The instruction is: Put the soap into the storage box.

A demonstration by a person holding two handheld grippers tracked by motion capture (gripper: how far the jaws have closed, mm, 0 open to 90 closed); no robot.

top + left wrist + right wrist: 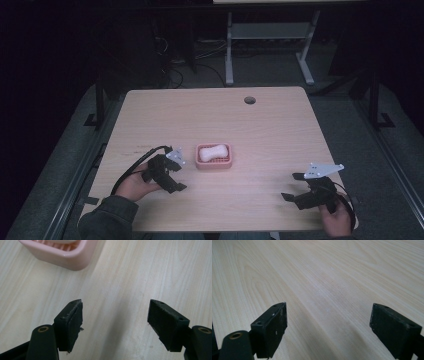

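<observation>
A pink soap dish sits near the middle of the wooden table, with a pale bar of soap lying in it. In the left gripper view the pink soap dish is at the top left corner. My left gripper is just left of the dish, a hand around it, jaws wide apart with only bare wood between them. Over the table's front right part my right gripper stands open, nothing between its jaws.
A round cable hole lies near the table's far edge. Beyond the table stand the white legs of another desk and some floor cables. A black cable trails from the left gripper.
</observation>
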